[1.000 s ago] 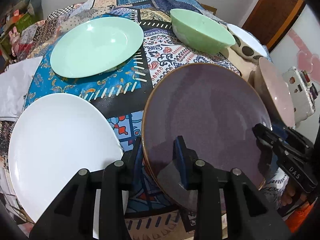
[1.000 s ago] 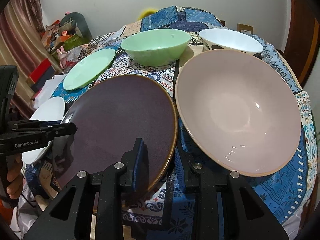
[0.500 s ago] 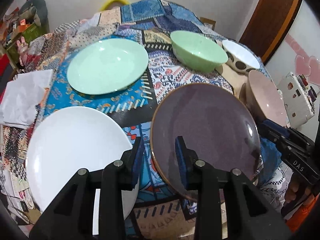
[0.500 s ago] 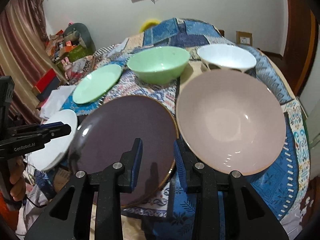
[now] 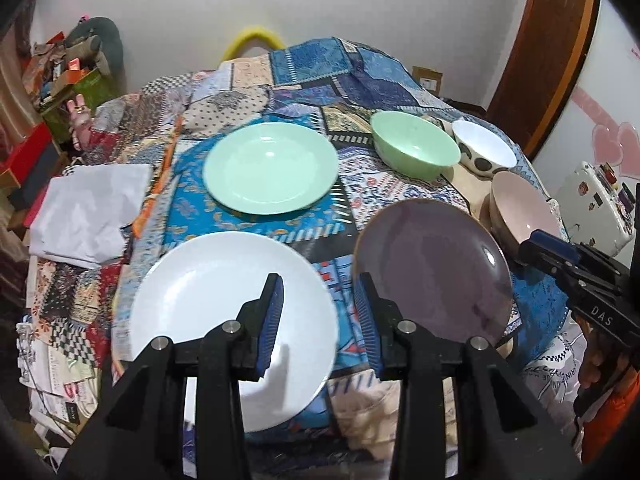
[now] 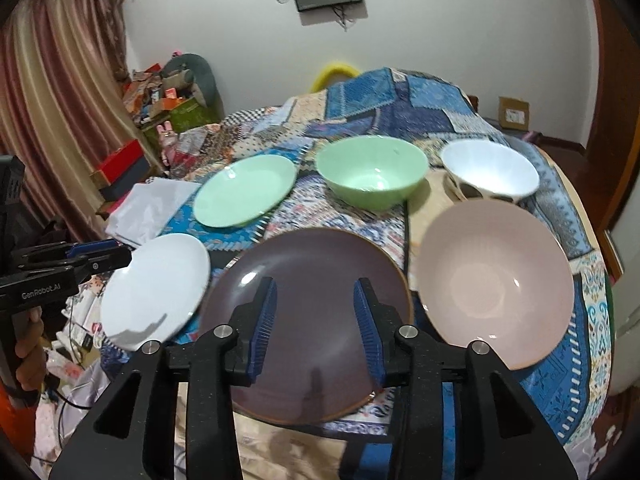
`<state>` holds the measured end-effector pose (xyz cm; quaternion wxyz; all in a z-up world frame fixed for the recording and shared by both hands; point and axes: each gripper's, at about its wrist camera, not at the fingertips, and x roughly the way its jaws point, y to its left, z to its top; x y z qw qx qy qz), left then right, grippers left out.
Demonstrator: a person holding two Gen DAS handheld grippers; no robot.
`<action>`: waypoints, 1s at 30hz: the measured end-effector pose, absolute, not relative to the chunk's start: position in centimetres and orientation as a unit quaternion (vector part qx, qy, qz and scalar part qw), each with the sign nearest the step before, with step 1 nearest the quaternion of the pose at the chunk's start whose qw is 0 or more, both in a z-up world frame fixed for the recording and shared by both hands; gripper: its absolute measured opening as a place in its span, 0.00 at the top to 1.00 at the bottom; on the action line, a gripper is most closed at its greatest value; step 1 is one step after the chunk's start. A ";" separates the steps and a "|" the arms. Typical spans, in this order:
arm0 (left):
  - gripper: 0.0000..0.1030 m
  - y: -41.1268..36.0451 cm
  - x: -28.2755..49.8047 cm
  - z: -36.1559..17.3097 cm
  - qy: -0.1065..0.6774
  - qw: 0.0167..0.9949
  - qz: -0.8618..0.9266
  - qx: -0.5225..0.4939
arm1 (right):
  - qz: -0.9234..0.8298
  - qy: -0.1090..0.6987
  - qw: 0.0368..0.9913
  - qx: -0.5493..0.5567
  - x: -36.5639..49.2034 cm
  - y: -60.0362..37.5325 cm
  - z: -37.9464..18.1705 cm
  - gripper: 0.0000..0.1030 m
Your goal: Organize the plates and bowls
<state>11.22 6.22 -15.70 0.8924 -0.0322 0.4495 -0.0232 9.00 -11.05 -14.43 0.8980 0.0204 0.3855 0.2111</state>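
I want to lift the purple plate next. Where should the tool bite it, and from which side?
Grip the purple plate by its near rim, coming in low from the table edge closest to the right tool, whose jaws are opening with nothing between them. The plate lies flat and its near edge seems to overhang the tablecloth, probably leaving room for a finger underneath.

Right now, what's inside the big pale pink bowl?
The pale pink bowl looks empty: only glossy highlights on its smooth inside. Whatever lies beneath it on the patchwork tablecloth is covered.
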 end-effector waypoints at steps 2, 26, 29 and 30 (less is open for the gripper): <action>0.64 7.1 10.6 -15.4 0.448 0.894 -0.015 -0.029 | 0.219 0.380 0.899 0.016 8.8 -10.4 -14.1 0.56; 0.64 18.7 6.6 -19.8 0.487 0.866 0.085 -0.078 | 0.312 0.423 0.849 -0.048 11.2 0.2 -17.1 0.53; 0.64 19.8 6.7 -20.8 0.493 0.861 0.088 -0.092 | 0.317 0.434 0.841 -0.062 11.5 1.4 -18.0 0.52; 0.64 20.1 6.7 -21.1 0.496 0.859 0.088 -0.095 | 0.318 0.436 0.839 -0.065 11.5 1.8 -18.1 0.53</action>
